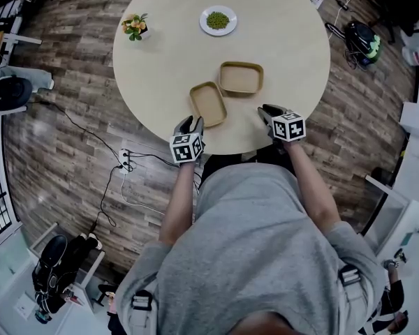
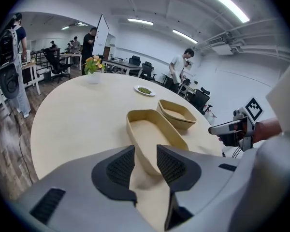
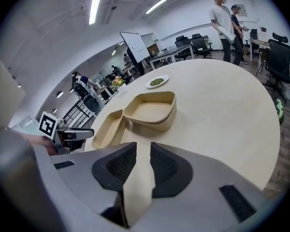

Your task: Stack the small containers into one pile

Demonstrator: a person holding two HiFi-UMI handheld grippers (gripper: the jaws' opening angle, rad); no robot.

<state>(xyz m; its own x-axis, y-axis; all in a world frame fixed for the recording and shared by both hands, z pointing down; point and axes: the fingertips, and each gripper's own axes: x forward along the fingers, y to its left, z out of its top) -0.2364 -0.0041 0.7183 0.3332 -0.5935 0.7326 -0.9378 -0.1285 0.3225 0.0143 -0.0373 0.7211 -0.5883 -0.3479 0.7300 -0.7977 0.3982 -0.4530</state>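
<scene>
Head view: the round counter (image 1: 167,61) has both tan containers side by side near its front edge. The left container (image 1: 208,103) and right container (image 1: 241,77) sit corner to corner and look like they're touching. Neither is stacked yet. Further back there's a plate (image 1: 218,20) of something green and a little potted plant (image 1: 135,26). The left claw (image 1: 192,121) is right at the near corner of the left container. The right claw (image 1: 267,112) hangs over the counter edge, a bit apart from the right container.

Left gripper view: the left claw (image 2: 145,149) is released, jaws wide apart. The near end of the left container (image 2: 154,132) lines up with the gap, but the pads aren't pressing on it. The right container (image 2: 176,114) sits just behind it, and the other claw pokes in from the right.

Right gripper view: the right claw (image 3: 143,150) is released too, with only a narrow gap between the jaws. There's nothing in that gap but bare counter. Both containers sit ahead of it, the right container (image 3: 152,111) nearer and the left container (image 3: 105,129) beside it. People are standing around in the office behind.
</scene>
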